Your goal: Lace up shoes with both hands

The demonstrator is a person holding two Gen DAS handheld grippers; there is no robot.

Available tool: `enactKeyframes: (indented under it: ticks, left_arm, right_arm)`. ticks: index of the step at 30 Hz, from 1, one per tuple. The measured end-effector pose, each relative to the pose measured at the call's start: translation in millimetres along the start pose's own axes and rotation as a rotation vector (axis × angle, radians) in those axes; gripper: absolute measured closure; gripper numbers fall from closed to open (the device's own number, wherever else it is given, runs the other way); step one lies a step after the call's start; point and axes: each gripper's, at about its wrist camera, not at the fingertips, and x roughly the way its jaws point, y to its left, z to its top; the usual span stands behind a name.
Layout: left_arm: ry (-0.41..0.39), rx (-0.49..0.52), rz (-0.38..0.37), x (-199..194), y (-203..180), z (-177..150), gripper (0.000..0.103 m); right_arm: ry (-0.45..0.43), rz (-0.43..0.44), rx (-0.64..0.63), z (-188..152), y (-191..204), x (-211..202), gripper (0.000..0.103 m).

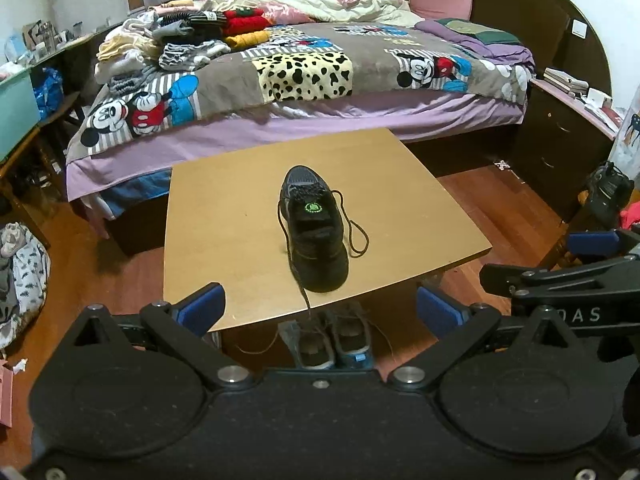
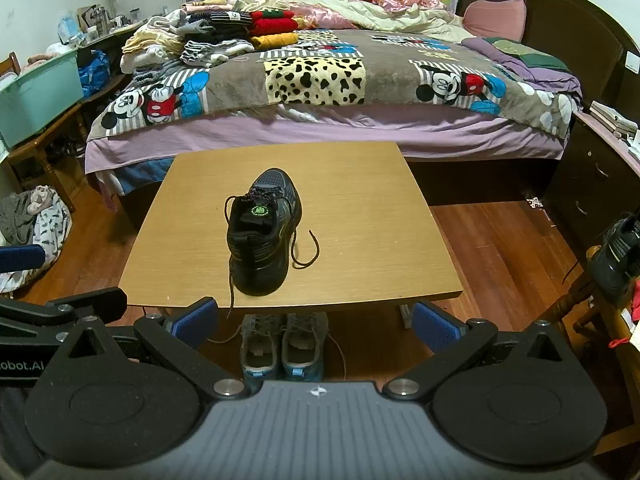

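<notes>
A black shoe (image 1: 314,232) is sitting on the wooden table (image 1: 224,216) mid-frame, a bed (image 1: 320,80) lying behind; both grippers' fingers are standing apart, "DAS" showing lower right.

place: home bedroom | evidence: made bed (image 1: 304,64), folded clothes (image 1: 192,40), headboard (image 1: 520,12), nightstand (image 1: 560,136)

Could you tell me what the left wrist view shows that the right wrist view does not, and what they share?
Only the left wrist view shows the lace's left end hanging over the table edge in front of its own open left gripper. Only the right wrist view shows the green bin at full size and the open right gripper from behind. Both share the black shoe on the wooden table, unlaced, its right lace looped, and grey shoes underneath.
</notes>
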Motion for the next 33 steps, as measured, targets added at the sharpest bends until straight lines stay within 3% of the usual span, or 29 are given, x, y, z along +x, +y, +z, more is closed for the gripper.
enactKeyframes:
  ticks: [4,14,33]
  left_arm:
    - [0.004,0.003,-0.011,3.8,13.6,-1.1,0.001]
    - [0.025,0.025,0.031,5.2,3.0,-0.3,0.001]
    - [-0.004,-0.004,0.037,-4.8,0.2,6.1,0.001]
  right_arm:
    - [-0.001,-0.005,-0.004,-0.1,-0.1,-0.2,0.0]
    - [0.007,-0.038,-0.026,-3.0,0.2,1.6,0.0]
    - [0.025,-0.039,-0.073,-4.4,5.9,1.3,0.0]
